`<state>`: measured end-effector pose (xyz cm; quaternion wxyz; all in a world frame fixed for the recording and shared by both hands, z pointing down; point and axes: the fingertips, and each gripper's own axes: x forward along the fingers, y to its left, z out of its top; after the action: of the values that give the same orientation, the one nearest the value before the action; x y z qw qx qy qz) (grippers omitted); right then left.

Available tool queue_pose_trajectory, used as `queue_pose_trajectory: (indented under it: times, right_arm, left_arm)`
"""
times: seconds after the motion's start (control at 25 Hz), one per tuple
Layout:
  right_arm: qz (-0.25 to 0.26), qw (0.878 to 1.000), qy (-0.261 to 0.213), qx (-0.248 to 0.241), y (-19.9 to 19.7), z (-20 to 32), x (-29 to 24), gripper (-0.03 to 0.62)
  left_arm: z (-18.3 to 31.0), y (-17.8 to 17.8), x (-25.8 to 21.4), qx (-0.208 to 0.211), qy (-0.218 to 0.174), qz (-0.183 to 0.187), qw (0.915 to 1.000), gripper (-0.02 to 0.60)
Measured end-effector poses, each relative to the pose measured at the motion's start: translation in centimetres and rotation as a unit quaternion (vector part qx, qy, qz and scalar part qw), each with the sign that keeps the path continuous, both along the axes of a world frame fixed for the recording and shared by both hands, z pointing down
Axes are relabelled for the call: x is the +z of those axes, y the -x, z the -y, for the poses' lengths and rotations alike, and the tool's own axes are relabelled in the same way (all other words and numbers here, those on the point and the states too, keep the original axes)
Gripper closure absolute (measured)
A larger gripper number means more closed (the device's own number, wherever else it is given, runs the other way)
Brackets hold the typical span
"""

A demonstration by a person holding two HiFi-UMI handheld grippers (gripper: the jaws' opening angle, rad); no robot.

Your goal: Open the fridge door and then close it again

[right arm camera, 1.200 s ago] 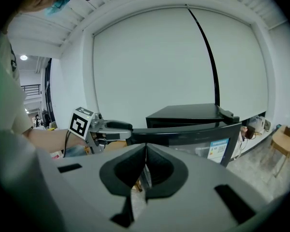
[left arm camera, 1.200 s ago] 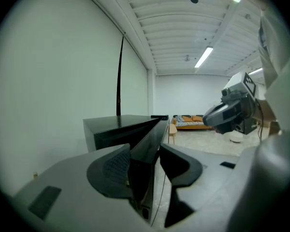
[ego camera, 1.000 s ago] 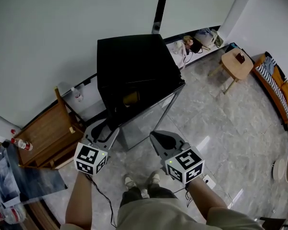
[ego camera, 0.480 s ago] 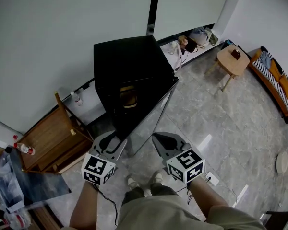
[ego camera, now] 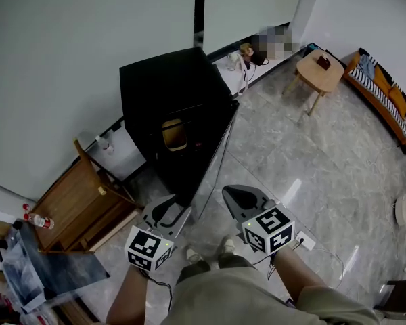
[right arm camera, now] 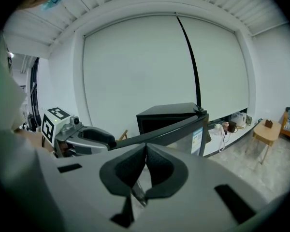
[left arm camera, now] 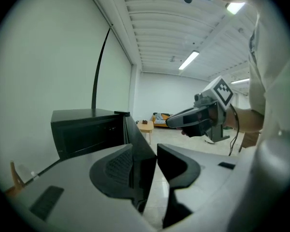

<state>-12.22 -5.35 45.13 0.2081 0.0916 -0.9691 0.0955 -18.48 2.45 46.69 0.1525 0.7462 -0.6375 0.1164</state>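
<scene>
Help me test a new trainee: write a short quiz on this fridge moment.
1. True or false: the fridge door is shut.
2. Which claw has the door's edge between its jaws?
3. Fill in: the right claw's jaws are ___, with nothing between them.
Key: 1. False, it stands open. 2. The left claw; its jaws have just been closing on that edge. 3. Together.
</scene>
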Motion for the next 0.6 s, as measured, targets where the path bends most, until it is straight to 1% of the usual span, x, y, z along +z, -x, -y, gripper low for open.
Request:
queue_pose_trajectory:
  times: [0.24,0.36,0.44,0.6]
  right_arm:
    - [-0.005,1.0,0.003,0.024,-2.4,0.8,0.5,0.597]
    - [-0.006,0.999,0.004,0.034,-3.4,1.1,0.7,0.597]
    - [-0.008,0.999,0.003,0.041,-4.1,1.3,0.8,0.597]
    - [-0.011,0.998,0.004,0.058,-5.9,1.9,0.9,0.597]
  left_arm:
    - [0.3,-3.9,-0.3,0.045,-0.007,-0.042,0.9981,0.434]
    - [0.6,-5.6,-0.2,0.062,-0.013,-0.059,0.9962,0.464]
    - [1.0,-6.8,-0.2,0.074,-0.015,-0.063,0.9952,0.476]
    - [2.0,-9.5,-0.2,0.096,-0.017,-0.066,0.9931,0.476]
